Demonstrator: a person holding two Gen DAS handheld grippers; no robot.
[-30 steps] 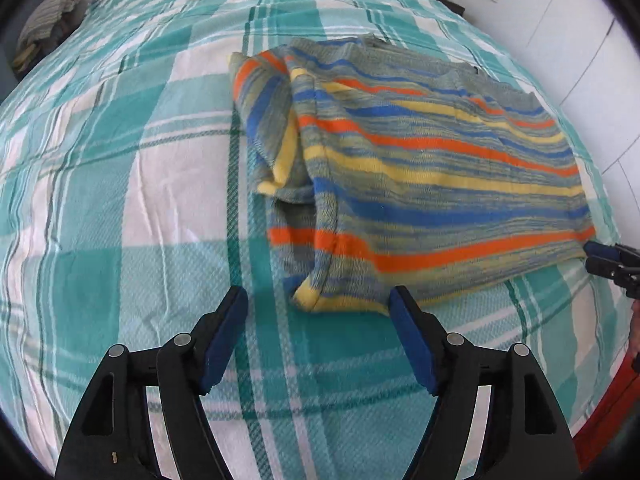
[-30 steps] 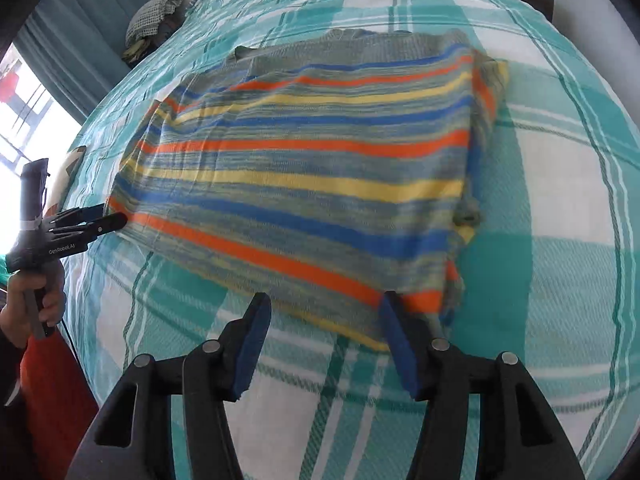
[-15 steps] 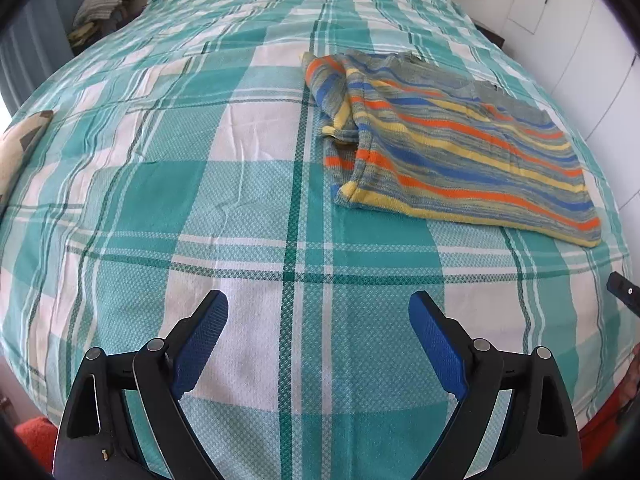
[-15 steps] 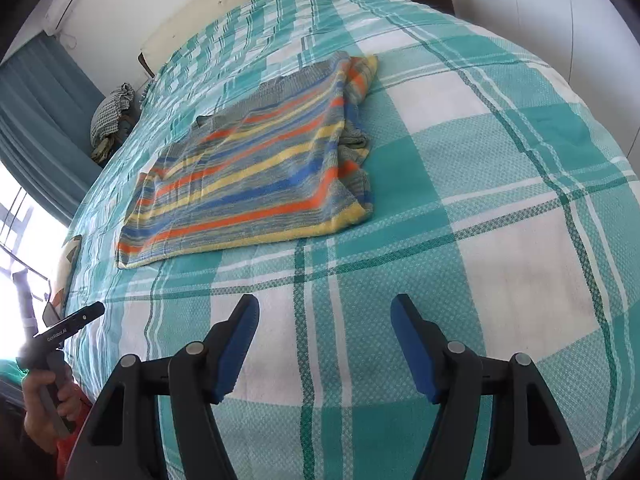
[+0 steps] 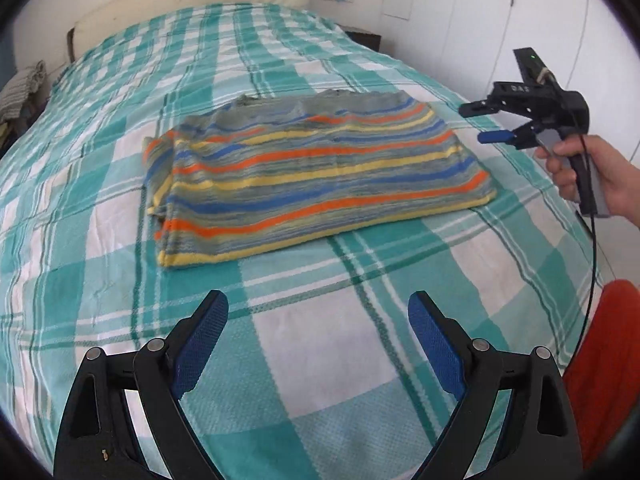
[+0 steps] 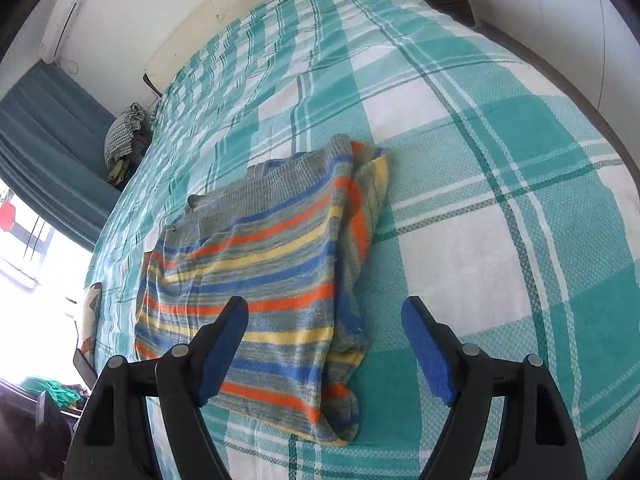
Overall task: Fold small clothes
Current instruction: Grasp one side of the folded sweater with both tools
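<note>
the striped sweater (image 5: 316, 176) lies folded flat on the checked bedspread (image 5: 332, 368), with a narrower folded part tucked along one side. the left gripper (image 5: 318, 332) hangs over bare bedspread near the sweater's yellow edge, jaws wide apart and empty. the right gripper (image 6: 324, 344) is over the sweater's corner, also wide open and, it seems, not touching it.

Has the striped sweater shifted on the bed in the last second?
Cannot tell: both cameras moved. The striped sweater lies folded on the plaid bedspread, shape unchanged.
</note>
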